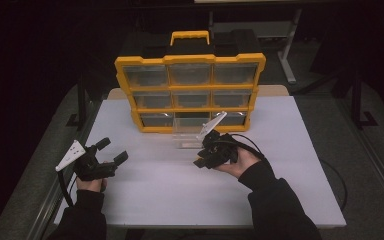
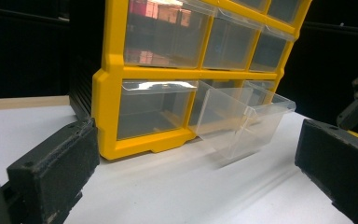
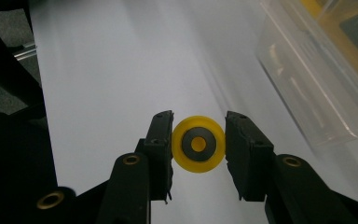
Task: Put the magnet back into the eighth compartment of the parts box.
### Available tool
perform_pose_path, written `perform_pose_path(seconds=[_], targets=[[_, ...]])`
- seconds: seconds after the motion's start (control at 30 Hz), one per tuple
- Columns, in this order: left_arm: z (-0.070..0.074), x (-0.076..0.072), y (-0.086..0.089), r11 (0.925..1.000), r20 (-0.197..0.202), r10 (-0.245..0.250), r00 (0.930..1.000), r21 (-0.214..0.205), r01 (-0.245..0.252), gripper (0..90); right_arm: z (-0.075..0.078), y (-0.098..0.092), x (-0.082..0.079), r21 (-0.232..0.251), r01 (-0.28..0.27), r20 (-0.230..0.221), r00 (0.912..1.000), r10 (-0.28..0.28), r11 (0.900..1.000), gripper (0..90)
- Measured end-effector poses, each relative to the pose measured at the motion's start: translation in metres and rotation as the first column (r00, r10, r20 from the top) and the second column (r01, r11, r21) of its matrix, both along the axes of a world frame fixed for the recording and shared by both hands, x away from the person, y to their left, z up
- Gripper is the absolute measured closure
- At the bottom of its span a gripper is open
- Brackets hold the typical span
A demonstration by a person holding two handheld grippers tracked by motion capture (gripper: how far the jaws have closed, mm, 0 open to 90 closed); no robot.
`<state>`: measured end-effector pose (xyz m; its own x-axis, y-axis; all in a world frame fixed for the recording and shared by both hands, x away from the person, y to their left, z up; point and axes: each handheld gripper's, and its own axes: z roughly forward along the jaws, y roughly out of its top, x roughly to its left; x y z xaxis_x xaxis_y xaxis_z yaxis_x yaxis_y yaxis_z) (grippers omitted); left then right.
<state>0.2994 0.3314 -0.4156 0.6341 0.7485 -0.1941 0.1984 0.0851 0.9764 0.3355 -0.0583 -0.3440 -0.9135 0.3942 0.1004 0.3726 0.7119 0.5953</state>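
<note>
1. Yellow drawer organizer [image 1: 190,92]: stood upright at the table's [image 1: 145,200] far edge.
2. Clear drawer [image 1: 187,136]: pulled out, set just before the organizer's bottom row.
3. Right gripper [image 3: 198,144]: jaws were closed on a yellow wheel [image 3: 198,144], near the drawer.
4. Left gripper [image 1: 111,150]: jaws were held wide apart, empty, at near left.

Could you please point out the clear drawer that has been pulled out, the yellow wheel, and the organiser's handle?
Clear drawer [image 2: 242,123], left gripper view, on its front wall.
Yellow wheel [image 3: 198,144], right gripper view, on its dark hub between the right tongs.
Handle [image 1: 190,36], high view, on its top bar.
</note>
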Motion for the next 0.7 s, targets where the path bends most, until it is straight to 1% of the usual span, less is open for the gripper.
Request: perform_pose_path(seconds=[0.17, 0.3, 0.37, 0.7], targets=[[0.000, 0.000, 0.000, 1.0000, 0.000, 0.001, 1.0000, -0.001, -0.001, 0.0, 0.008, -0.003, 0.005, 0.010, 0.010, 0.012, 0.9999, -0.010, 0.9999, 61.7], [0.000, 0.000, 0.000, 1.0000, 0.000, 0.001, 1.0000, -0.001, -0.001, 0.0, 0.013, -0.004, 0.009, 0.008, 0.019, 0.019, 0.9996, -0.019, 0.9998, 61.7], [0.000, 0.000, 0.000, 1.0000, 0.001, 0.000, 1.0000, 0.000, 0.000, 0.0, 0.014, -0.004, 0.011, 0.011, 0.021, 0.026, 0.9995, -0.021, 0.9997, 61.7], [0.000, 0.001, 0.000, 1.0000, 0.000, -0.001, 1.0000, -0.001, 0.001, 0.0, 0.018, -0.003, 0.019, 0.008, 0.029, 0.030, 0.9991, -0.030, 0.9995, 61.7]])
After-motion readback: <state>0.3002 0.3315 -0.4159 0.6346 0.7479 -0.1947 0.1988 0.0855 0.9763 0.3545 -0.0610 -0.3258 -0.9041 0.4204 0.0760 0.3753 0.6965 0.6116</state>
